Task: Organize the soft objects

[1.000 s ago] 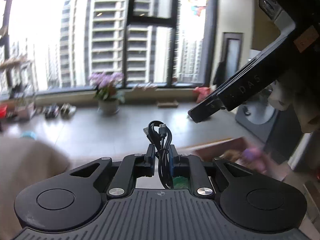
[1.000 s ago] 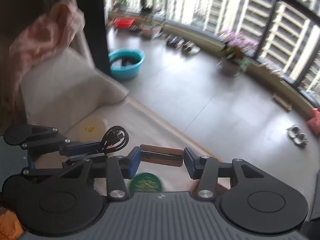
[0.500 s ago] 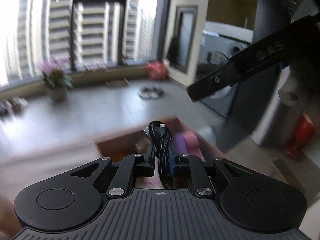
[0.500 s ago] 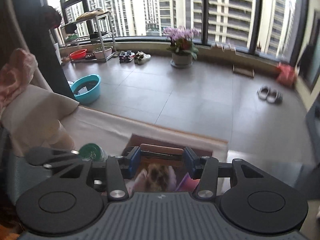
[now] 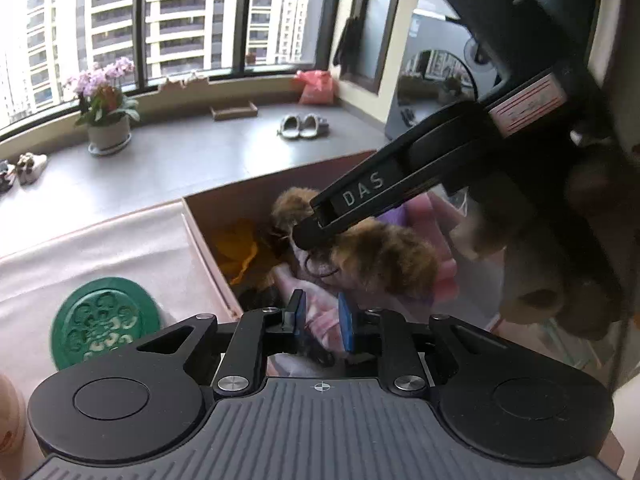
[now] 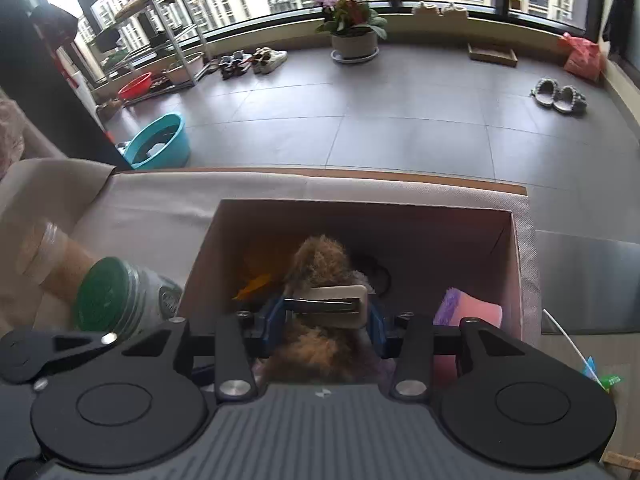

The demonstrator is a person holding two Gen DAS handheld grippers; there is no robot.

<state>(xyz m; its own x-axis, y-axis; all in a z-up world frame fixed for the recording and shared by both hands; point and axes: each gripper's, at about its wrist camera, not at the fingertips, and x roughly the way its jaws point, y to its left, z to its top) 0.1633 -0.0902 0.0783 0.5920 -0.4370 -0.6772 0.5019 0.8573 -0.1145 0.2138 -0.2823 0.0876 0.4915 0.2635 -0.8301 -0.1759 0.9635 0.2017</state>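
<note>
The right tool point(image 6: 326, 322) grips a flat tan clip-like piece point(image 6: 326, 306) just above the furry brown toy point(image 6: 320, 260) in the cardboard box point(image 6: 516, 264); lower it well inside before letting go. The left tool point(image 5: 322, 322) hangs part-open over the box's pink cloth point(image 5: 320, 320), apparently holding nothing.
</note>
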